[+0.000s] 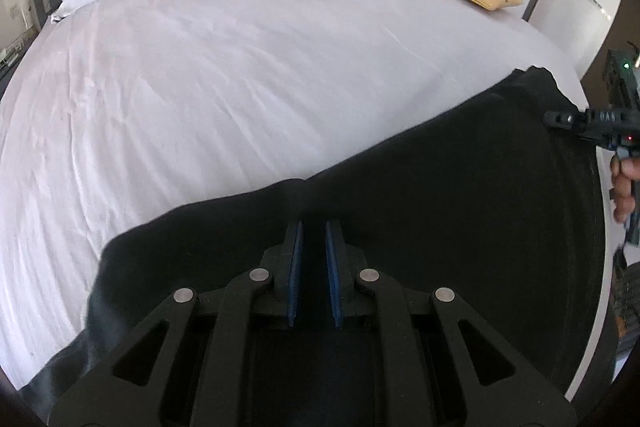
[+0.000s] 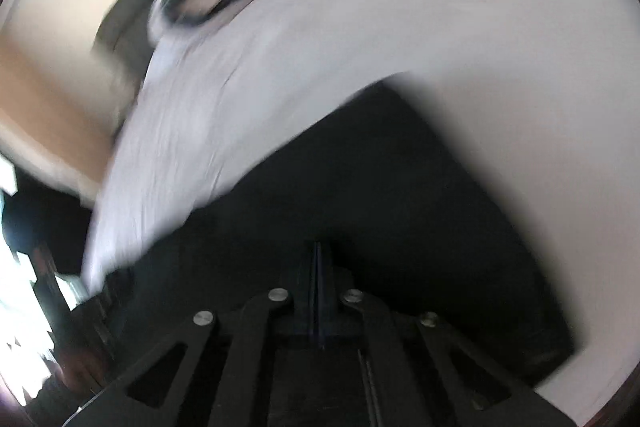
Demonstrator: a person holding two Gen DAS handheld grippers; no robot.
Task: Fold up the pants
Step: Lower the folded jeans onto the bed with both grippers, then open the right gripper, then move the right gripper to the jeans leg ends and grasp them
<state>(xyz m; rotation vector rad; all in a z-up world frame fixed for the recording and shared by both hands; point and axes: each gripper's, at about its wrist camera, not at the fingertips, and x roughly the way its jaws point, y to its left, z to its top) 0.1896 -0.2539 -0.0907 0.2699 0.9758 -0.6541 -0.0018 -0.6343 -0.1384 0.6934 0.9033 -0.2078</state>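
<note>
Bedding, a pale lilac cotton sheet on the bed (image 1: 240, 87), is filling nine to twelve o'clock. Black fabric pants (image 1: 440, 195) are lying across five o'clock. The left gripper (image 1: 314, 227) is clamping its blue fingers (image 1: 296, 259) on them; the right gripper (image 2: 319, 251) is keeping fingers together, gripping nothing visible.

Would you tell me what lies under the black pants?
The black pants lie spread on the white bedsheet, which shows all around their far edge. Whatever is directly beneath the fabric stays covered.
</note>
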